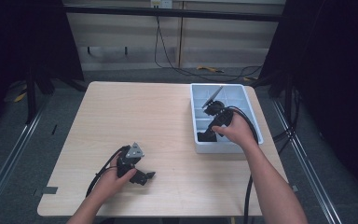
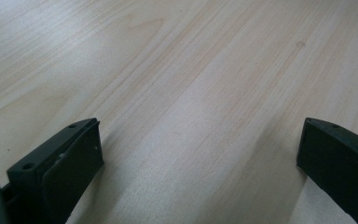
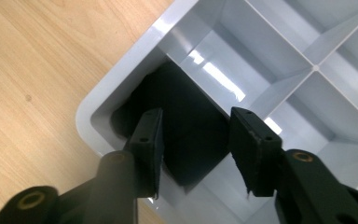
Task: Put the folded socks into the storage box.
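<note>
The person's right gripper [image 1: 209,133] is dipped into the near-left corner of a pale grey divided tray [image 1: 253,116] that sits at the right side of the table [image 1: 135,112]. In the right gripper view its two black jaws stand apart, straddling a dark, flat-sided block [image 3: 186,126] that lies wedged in that corner compartment, directly beneath and between the jaw tips. The jaws look released rather than clenched; I cannot tell whether either pad already touches the block. Coming in from above like this seems the only way to reach it, since the compartment walls close it in on every side.

Beyond that gripper, in a farther compartment, a slim dark tool-like object [image 1: 213,97] leans against a divider; what it is I can't make out.

The left gripper [image 1: 142,177] rests low on the bare wood, well away from the tray, in the near-left part of the table. Its jaws are spread wide with nothing but wood grain between them, so it appears parked, out of the working hand's way.
</note>
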Available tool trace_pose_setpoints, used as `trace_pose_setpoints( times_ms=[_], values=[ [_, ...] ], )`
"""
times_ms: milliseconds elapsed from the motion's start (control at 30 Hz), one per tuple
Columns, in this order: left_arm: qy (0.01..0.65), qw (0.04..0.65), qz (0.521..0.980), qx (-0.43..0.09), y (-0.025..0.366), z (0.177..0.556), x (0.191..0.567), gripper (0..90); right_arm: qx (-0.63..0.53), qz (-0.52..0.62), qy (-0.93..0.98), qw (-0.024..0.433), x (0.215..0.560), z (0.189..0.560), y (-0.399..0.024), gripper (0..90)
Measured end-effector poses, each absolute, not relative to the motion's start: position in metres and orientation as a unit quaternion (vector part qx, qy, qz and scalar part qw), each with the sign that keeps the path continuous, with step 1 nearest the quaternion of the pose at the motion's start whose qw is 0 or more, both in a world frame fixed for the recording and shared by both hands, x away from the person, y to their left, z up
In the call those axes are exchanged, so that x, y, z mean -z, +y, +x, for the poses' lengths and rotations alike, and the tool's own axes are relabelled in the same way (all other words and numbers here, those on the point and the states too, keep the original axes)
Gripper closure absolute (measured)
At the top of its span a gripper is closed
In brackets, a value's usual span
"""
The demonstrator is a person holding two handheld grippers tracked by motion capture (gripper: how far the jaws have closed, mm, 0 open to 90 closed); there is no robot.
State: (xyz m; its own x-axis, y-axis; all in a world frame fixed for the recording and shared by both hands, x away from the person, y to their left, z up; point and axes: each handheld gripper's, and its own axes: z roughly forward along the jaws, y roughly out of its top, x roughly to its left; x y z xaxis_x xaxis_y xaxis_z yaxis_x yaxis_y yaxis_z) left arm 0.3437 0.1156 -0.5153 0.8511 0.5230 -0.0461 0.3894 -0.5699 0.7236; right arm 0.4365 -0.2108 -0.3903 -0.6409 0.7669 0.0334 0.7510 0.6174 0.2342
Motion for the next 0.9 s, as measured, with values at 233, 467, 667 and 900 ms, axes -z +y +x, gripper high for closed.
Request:
trace_pose_setpoints(
  times_ms=[233,467,667,900],
  values=[
    [0.259,0.385,0.882,-0.087,0.116,0.344,0.515,0.0,-0.126,0.428,0.894,0.034,0.385,0.433,-0.213,39.4],
    [0.259,0.385,0.882,-0.087,0.116,0.344,0.515,0.0,-0.132,0.425,0.895,0.033,0.381,0.427,-0.213,32.9],
    [0.259,0.385,0.882,-0.087,0.116,0.344,0.515,0.0,-0.14,0.419,0.896,0.034,0.376,0.419,-0.212,29.6],
    [0.259,0.385,0.881,-0.087,0.116,0.344,0.515,0.0,-0.146,0.405,0.902,0.034,0.372,0.41,-0.211,28.4]
  ],
)
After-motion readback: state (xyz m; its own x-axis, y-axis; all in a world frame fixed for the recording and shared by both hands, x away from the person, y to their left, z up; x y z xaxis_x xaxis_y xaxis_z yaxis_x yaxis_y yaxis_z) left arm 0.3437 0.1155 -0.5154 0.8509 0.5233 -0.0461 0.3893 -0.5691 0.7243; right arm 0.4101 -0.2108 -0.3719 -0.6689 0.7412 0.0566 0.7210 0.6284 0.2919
